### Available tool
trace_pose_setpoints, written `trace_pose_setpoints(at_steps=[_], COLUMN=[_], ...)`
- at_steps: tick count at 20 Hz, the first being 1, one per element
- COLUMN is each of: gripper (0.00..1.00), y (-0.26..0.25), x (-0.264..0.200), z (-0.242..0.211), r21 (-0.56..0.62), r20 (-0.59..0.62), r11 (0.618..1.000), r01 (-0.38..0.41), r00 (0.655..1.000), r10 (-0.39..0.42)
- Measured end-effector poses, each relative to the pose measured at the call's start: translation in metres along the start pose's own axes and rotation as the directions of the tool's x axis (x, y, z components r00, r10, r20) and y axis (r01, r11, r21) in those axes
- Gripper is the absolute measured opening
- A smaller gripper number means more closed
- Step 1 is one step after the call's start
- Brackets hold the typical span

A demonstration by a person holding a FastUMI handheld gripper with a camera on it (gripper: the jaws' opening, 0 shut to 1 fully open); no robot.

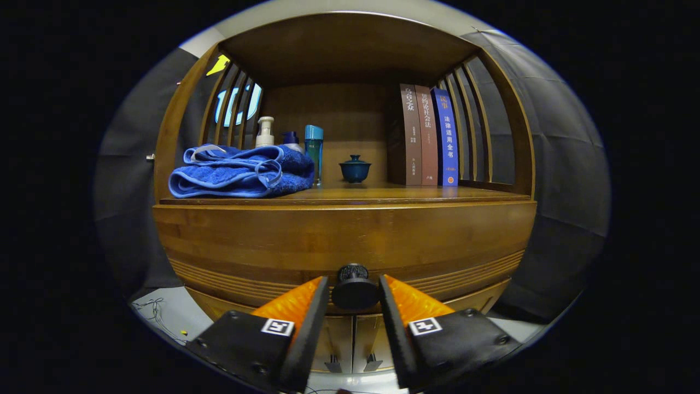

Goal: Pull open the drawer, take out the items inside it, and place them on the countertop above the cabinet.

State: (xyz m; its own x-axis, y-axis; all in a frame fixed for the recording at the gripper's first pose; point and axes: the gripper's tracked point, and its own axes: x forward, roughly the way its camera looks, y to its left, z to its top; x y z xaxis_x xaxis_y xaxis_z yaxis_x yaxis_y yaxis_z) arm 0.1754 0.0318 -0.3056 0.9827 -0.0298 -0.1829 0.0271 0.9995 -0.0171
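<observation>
The hand-held gripper point(354, 293) stood at the drawer point(344, 241) of a wooden cabinet, its fingers on either side of the round dark knob point(354, 289), close against it; whether both pressed on it could not be told. The drawer was closed, so its contents were hidden. The knob, small, hard and probably smooth, was judged the only place to take hold; a wooden drawer would likely slide stiffly and call for a straight pull. On the desk point(481, 194) above lay a soft folded blue towel point(240, 172) at left, a pump bottle point(265, 131) and a blue bottle point(314, 153) behind it, a fragile lidded cup point(355, 168) at centre, and three upright books point(429, 137) at right. Their spines bore Chinese titles, too small to read surely.
</observation>
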Motion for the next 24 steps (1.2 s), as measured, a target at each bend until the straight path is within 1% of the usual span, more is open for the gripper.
trace_pose_setpoints(at_steps=[1,4,5,8,12,17,24], gripper=[0.51,0.41,0.35,0.36,0.35,0.35,0.35], y=[0.001,0.002,0.002,0.001,-0.001,-0.004,-0.008], x=[0.0,-0.001,-0.002,-0.013,-0.047,-0.098,-0.156], z=[0.002,0.002,0.003,0.003,-0.001,-0.007,-0.022], r21=[-0.01,-0.021,-0.011,-0.013,0.007,0.008,0.01], r20=[0.005,0.008,0.011,0.013,0.007,0.0,-0.019], r11=[1.0,0.999,0.999,0.998,0.998,0.999,0.999], r01=[-0.005,-0.033,-0.039,-0.054,-0.07,-0.044,-0.037], r00=[1.0,0.999,0.999,0.998,0.998,0.999,0.999], r10=[0.005,0.034,0.039,0.055,0.07,0.044,0.037])
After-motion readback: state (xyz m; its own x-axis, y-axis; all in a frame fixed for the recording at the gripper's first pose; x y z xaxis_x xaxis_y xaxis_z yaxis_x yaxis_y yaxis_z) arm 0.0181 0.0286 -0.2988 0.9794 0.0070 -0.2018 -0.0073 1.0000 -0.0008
